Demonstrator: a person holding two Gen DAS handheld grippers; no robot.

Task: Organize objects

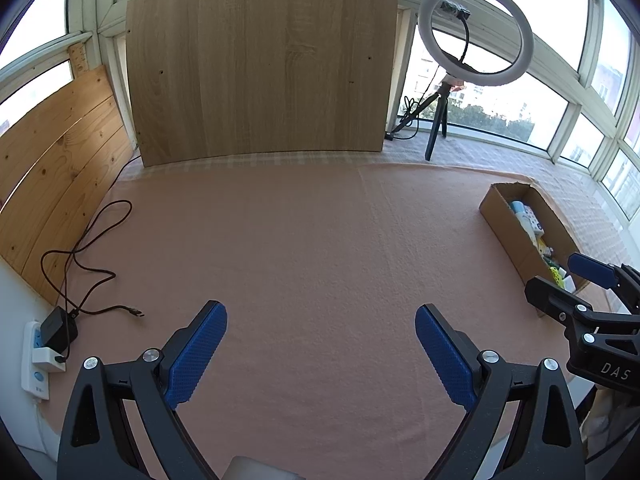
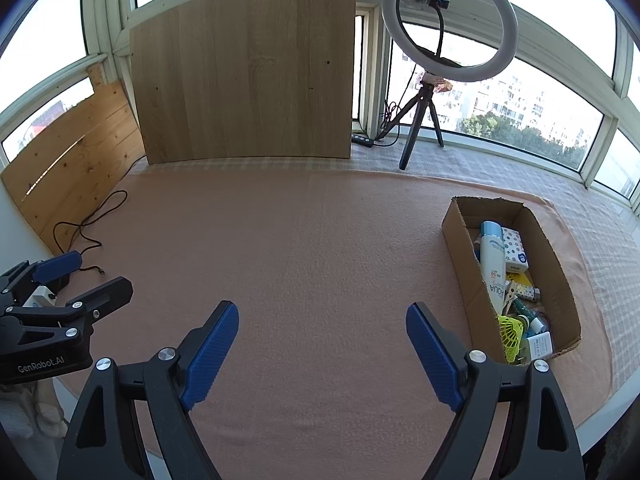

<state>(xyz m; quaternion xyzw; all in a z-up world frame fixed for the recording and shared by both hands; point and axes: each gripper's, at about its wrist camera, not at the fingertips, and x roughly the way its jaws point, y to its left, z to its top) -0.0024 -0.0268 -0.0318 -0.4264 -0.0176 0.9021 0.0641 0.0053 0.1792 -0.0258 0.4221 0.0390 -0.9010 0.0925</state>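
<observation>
In the left wrist view the near wall of the cardboard box (image 1: 516, 236) and the right gripper (image 1: 576, 284) hide most of its contents. The small items at the box's near end (image 2: 528, 332) are too jumbled to name. The power strip (image 1: 34, 364) is cut off by the left edge.

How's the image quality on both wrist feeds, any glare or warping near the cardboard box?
Left wrist view: windows blown out white, strong fisheye bending, cardboard box squeezed at the right edge. Right wrist view: same backlight, yet the box and its contents are sharp and evenly lit; no motion blur in either.
</observation>
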